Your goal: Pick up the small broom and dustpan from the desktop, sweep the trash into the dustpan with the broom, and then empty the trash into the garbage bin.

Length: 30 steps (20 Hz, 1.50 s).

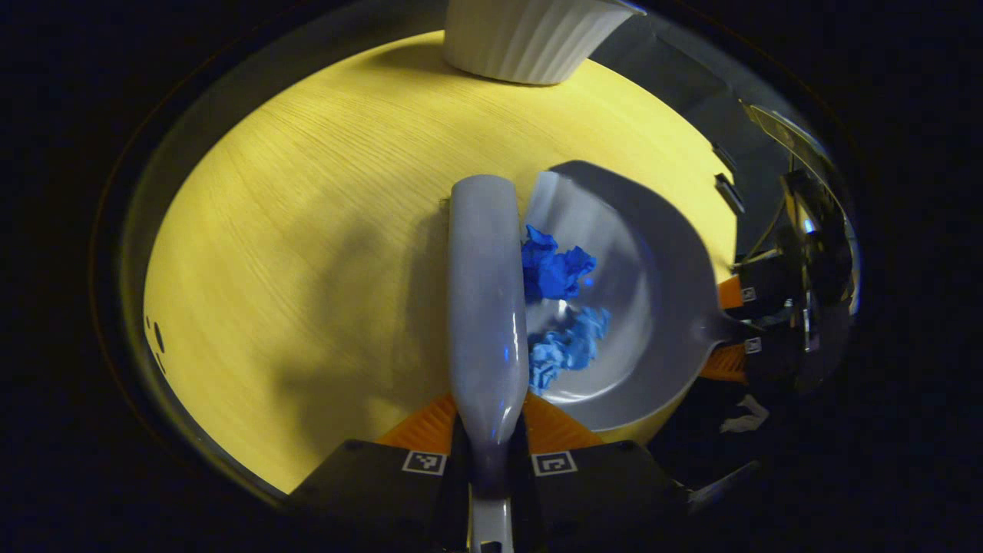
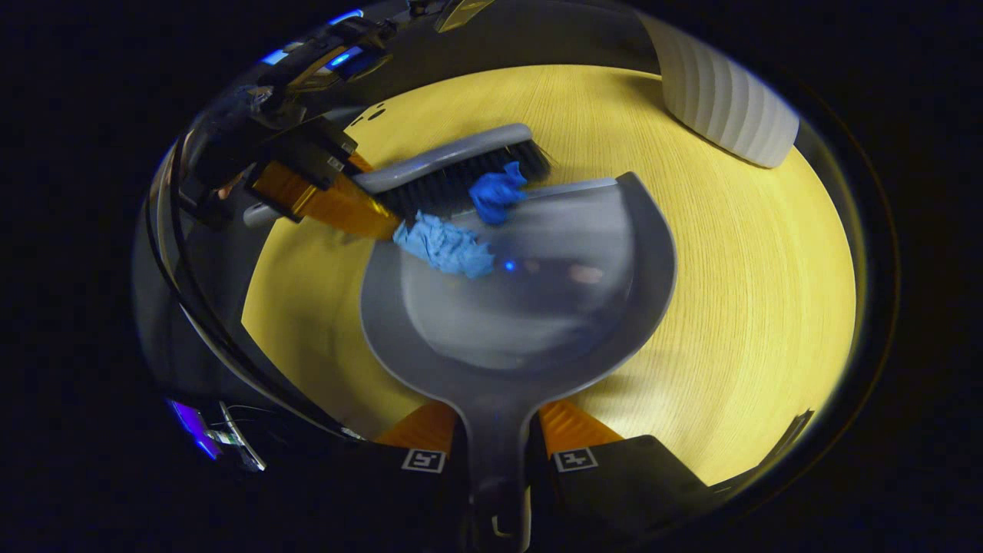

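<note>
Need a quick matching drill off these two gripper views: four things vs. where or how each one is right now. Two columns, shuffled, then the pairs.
Things:
1. broom
2. dustpan
3. blue paper scraps
4. white ribbed bin

States:
A. standing at the far edge of the yellow table
B. handle held in the right gripper
C. lying inside the pan near its lip
D. held in the left gripper, bristles at the pan's lip

Pairs: 1-D, 2-B, 3-C, 4-A
</note>
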Available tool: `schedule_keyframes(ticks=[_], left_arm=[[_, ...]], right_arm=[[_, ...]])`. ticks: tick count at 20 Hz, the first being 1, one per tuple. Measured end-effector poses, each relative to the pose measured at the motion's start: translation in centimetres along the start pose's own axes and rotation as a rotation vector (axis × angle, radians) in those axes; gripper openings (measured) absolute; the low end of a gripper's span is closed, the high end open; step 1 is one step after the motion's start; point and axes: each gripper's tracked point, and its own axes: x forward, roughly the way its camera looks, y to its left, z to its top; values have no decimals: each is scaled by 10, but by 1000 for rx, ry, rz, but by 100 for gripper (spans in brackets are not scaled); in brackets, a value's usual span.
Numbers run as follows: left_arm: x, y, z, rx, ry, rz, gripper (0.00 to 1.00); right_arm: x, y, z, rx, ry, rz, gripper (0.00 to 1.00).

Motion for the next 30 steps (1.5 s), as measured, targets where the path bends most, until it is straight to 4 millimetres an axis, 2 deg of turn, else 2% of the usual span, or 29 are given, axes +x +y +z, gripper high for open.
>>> schedule_keyframes(ticks=[1,2,3,7,8,9,11,16,18,21,23,25,30], left_arm=[[-1,-3,3,18,-16,8,29],[-8,-4,4,19,-44,29,22],[-16,-6,5,1,-78,49,26],[-73,-12,-5,-95,-251,91,26],[-88,-11,-11,-126,-295,109,29],[-100,-12,-20,-156,-335,125,26],[-111,-16,-44,-199,-387,151,26],[-104,-32,-112,-372,-435,91,26],[-88,-40,-138,-440,-435,63,26],[-79,-47,-164,-498,-458,53,26],[-72,-47,-173,-510,-461,54,26],[-67,-46,-174,-534,-456,56,26],[-58,-40,-188,-610,-449,89,26]], right_arm=[[-3,-4,8,14,-11,-1,36],[-10,-10,12,30,-17,-3,36],[-15,-14,17,46,-31,-11,36],[-33,-11,21,47,-75,-46,36],[-40,-10,20,42,-83,-58,36],[-48,-10,21,35,-89,-69,36],[-63,-10,24,8,-95,-92,36],[-100,-7,43,-56,-129,-133,36],[-124,-7,54,-29,-140,-128,36],[-159,-9,71,-3,-154,-108,36],[-185,-9,86,13,-182,-104,36],[-209,-8,101,35,-196,-85,36],[-258,-10,152,38,-263,-29,36]])
